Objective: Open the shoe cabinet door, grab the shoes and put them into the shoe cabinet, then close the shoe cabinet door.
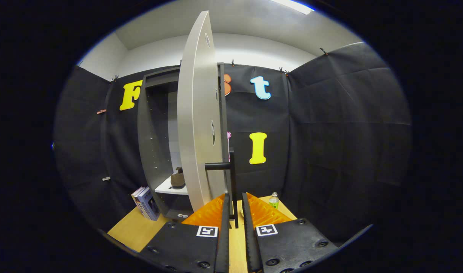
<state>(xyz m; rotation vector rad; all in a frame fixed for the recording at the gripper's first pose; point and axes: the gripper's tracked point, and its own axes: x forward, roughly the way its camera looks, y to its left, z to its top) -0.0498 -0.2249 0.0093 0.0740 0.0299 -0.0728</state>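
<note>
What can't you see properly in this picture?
- Shoe on the cabinet shelf: partly hidden by the open door, gripper view.
- Handle: its lower end sits between the gripper fingers; whether they press it is unclear.
- Bottle: too small for detail.
- Books: covers unreadable.

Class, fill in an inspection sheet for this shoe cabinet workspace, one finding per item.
Surface: wooden table, bare in front.
Job's things: shoe cabinet upright; door swung open, seen nearly edge on; dark bar handle; brown shoe on the white shelf inside.
Clutter: books leaning beside the cabinet; small bottle beyond the fingers.
Grippers: gripper nearly closed, the handle's bar in the narrow gap; contact unclear.
Cables: nothing seen.
Surroundings: black cloth wall.
</note>
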